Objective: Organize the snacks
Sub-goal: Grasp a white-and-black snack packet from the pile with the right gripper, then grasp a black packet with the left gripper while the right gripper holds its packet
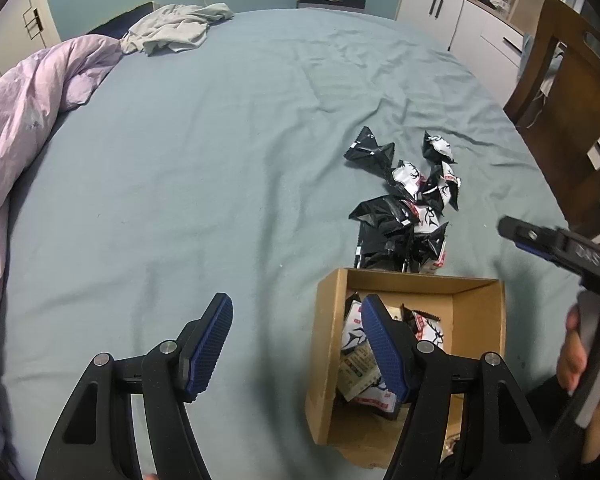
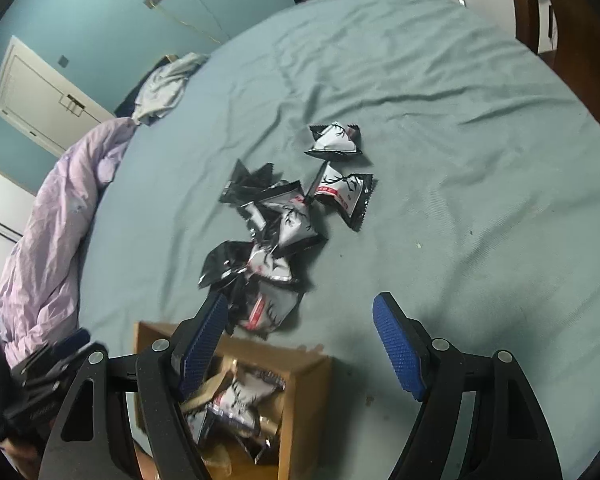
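Several black-and-white snack packets (image 1: 408, 196) lie in a loose pile on the grey-green bed sheet, also in the right wrist view (image 2: 284, 220). An open cardboard box (image 1: 476, 320) sits just in front of the pile and holds several packets (image 1: 354, 336); it also shows in the right wrist view (image 2: 304, 380). My left gripper (image 1: 296, 344) is open and empty, its right finger over the box's left side. My right gripper (image 2: 300, 344) is open and empty, above the box's far edge and the near end of the pile.
A lilac duvet (image 1: 24, 128) is bunched along the left of the bed, with a grey cloth (image 1: 176, 28) at the far end. A wooden chair (image 1: 560, 92) and white cabinets (image 1: 460, 16) stand to the right of the bed.
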`<state>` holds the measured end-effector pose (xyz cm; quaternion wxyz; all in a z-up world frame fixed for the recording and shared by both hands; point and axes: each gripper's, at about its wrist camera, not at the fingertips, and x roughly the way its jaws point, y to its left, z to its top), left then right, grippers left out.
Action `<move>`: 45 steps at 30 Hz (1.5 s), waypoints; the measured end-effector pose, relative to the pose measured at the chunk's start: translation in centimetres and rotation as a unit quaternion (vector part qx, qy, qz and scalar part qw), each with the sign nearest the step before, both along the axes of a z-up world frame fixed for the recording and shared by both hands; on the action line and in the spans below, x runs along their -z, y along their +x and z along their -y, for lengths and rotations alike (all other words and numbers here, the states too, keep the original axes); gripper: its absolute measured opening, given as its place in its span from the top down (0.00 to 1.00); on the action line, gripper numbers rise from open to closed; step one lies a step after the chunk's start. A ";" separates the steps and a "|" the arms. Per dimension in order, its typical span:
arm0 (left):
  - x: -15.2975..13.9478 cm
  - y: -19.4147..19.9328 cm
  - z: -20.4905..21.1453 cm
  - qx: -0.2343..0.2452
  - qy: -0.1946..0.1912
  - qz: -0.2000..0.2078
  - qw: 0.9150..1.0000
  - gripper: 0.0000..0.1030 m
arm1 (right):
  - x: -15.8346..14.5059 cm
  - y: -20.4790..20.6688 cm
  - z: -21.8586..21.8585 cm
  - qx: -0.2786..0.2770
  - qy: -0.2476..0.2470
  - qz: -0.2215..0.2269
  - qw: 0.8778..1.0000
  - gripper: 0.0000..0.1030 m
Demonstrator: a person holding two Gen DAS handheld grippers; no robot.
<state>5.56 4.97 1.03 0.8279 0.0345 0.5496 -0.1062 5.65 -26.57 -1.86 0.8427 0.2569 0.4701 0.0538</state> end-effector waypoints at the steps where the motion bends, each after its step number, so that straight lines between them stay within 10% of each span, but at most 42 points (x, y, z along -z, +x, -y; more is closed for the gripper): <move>1: 0.0 0.1 0.1 0.001 0.000 -0.001 1.000 0.35 | 0.2 1.1 0.0 0.002 -0.005 -0.004 1.000 0.28; 17: 1.7 2.1 1.9 0.016 -0.046 -0.040 0.998 0.34 | 4.5 11.7 -3.3 -0.048 -0.011 -0.049 0.998 0.28; 22: 1.9 2.6 2.6 0.020 -0.060 -0.040 0.997 0.34 | 5.9 12.4 -2.2 -0.043 0.028 -0.055 0.997 0.58; 32: 2.4 4.9 6.8 0.065 -0.023 -0.029 0.997 0.28 | -1.6 4.8 0.3 -0.020 0.071 0.063 0.995 0.60; 37: 3.8 7.1 8.5 0.062 -0.027 -0.057 0.996 0.21 | -5.2 -3.1 -0.1 -0.002 -0.060 0.163 0.985 0.60; 45: 7.5 10.8 10.0 0.013 -0.047 -0.126 0.991 0.21 | -4.7 -12.1 -3.3 -0.035 -0.130 0.222 0.966 0.60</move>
